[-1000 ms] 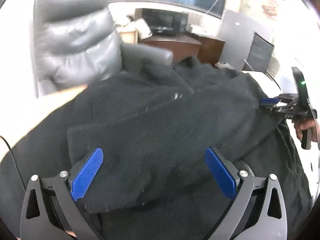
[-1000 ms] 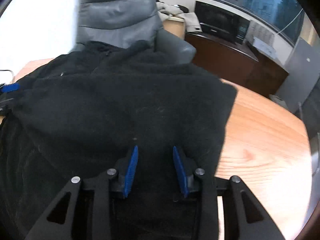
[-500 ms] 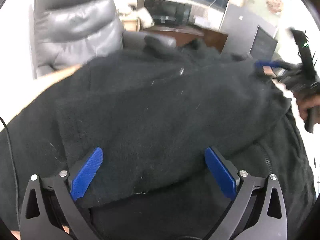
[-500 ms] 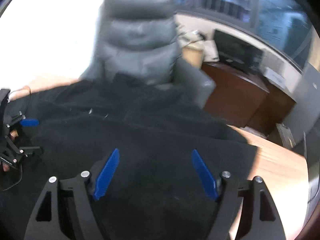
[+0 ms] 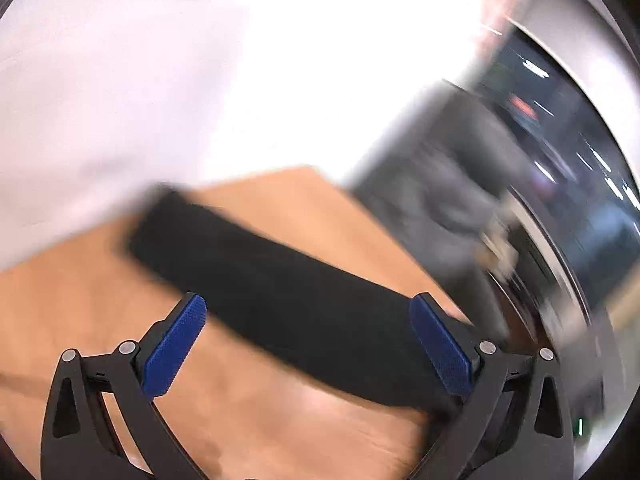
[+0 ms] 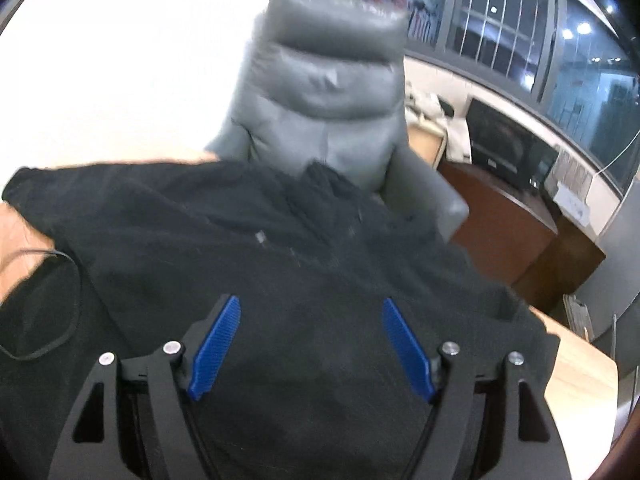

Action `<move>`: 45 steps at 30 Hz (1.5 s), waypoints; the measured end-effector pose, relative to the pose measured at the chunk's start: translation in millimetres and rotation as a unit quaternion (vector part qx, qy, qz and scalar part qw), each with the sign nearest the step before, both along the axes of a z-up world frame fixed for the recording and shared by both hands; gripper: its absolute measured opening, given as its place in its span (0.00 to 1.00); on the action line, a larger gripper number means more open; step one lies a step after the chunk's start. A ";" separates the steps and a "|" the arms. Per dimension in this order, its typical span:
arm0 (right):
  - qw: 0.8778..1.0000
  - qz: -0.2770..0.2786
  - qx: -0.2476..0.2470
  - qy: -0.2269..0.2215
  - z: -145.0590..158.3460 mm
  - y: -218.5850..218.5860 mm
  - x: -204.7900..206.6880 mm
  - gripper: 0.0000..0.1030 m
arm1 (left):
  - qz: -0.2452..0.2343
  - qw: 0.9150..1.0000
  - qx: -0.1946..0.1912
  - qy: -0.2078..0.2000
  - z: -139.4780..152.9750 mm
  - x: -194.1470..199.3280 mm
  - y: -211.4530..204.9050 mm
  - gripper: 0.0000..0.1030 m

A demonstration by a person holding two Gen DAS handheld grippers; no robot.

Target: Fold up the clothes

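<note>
A black fleece jacket (image 6: 280, 264) lies spread on the wooden table (image 6: 580, 372), its collar towards the far edge. My right gripper (image 6: 310, 344) is open and empty, hovering over the jacket's near part. In the blurred left wrist view, a long black sleeve or folded strip of the jacket (image 5: 280, 280) runs diagonally across the bare table (image 5: 260, 420). My left gripper (image 5: 306, 344) is open and empty, its blue fingers on either side of that strip, just above it.
A grey leather chair (image 6: 332, 96) stands behind the table's far edge. A thin black cable (image 6: 48, 320) loops on the jacket at the left. A dark wooden cabinet (image 6: 512, 236) and a screen stand at the back right.
My left gripper has swung fast to the left, from over the jacket body to the sleeve and bare table. My right gripper opened from nearly closed and pulled back a little.
</note>
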State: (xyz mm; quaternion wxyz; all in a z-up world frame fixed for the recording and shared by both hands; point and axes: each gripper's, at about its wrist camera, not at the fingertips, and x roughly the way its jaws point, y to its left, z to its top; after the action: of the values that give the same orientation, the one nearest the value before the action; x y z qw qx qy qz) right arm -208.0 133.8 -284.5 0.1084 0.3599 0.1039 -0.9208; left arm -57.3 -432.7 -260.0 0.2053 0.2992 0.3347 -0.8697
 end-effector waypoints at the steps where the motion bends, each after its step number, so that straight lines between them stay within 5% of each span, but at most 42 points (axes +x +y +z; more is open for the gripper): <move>1: 1.000 0.001 -0.003 0.005 4.7 -4.3 -4.0 0.76 | 0.026 0.999 0.018 -0.013 -7.2 7.7 -20.9 1.00; 9: 0.999 0.033 -0.003 0.012 13.8 -55.5 -25.4 0.76 | 0.049 0.992 0.103 -0.056 -84.0 -19.4 -64.9 1.00; 19: 0.997 0.074 -0.004 0.010 11.5 -99.1 -19.5 0.76 | 0.054 0.986 -0.005 -0.156 -111.0 -91.9 -54.5 0.99; 23: 0.997 0.073 -0.006 0.003 9.5 -101.3 -13.5 0.76 | 0.063 0.985 -0.028 -0.155 -111.6 -103.8 -50.1 0.99; 25: 0.997 0.071 -0.007 -0.001 8.1 -100.8 -11.0 0.76 | 0.068 0.987 -0.028 -0.142 -108.6 -104.3 -52.6 0.90; 26: 0.998 0.069 -0.008 -0.003 7.6 -99.8 -9.5 0.76 | 0.072 0.988 -0.023 -0.131 -106.9 -102.5 -53.9 0.70; 27: 0.998 0.067 -0.010 -0.004 7.6 -98.0 -7.4 0.76 | 0.075 0.990 -0.011 -0.121 -106.6 -100.5 -56.1 0.37; 28: 0.998 0.065 -0.011 -0.005 7.5 -96.3 -5.7 0.76 | 0.075 0.991 0.010 -0.110 -107.8 -98.2 -59.3 0.21; 30: 0.998 0.057 -0.013 -0.005 7.5 -92.9 -3.4 0.76 | 0.071 0.992 0.030 -0.096 -107.4 -96.3 -60.0 0.10; 38: 0.999 0.032 -0.028 0.002 13.8 -68.2 17.9 0.76 | 0.017 1.000 -0.013 0.010 -30.9 -99.3 0.1 0.07; 45: 0.998 -0.003 -0.055 0.023 36.5 -27.0 50.0 0.76 | -0.091 0.992 -0.040 0.079 56.7 -132.1 117.3 0.07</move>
State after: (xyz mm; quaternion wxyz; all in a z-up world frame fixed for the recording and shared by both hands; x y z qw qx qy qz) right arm -157.9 106.8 -248.0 0.1223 0.3321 0.0544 -0.9337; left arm -189.4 -315.4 -203.3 0.1104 0.2497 0.2864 -0.9184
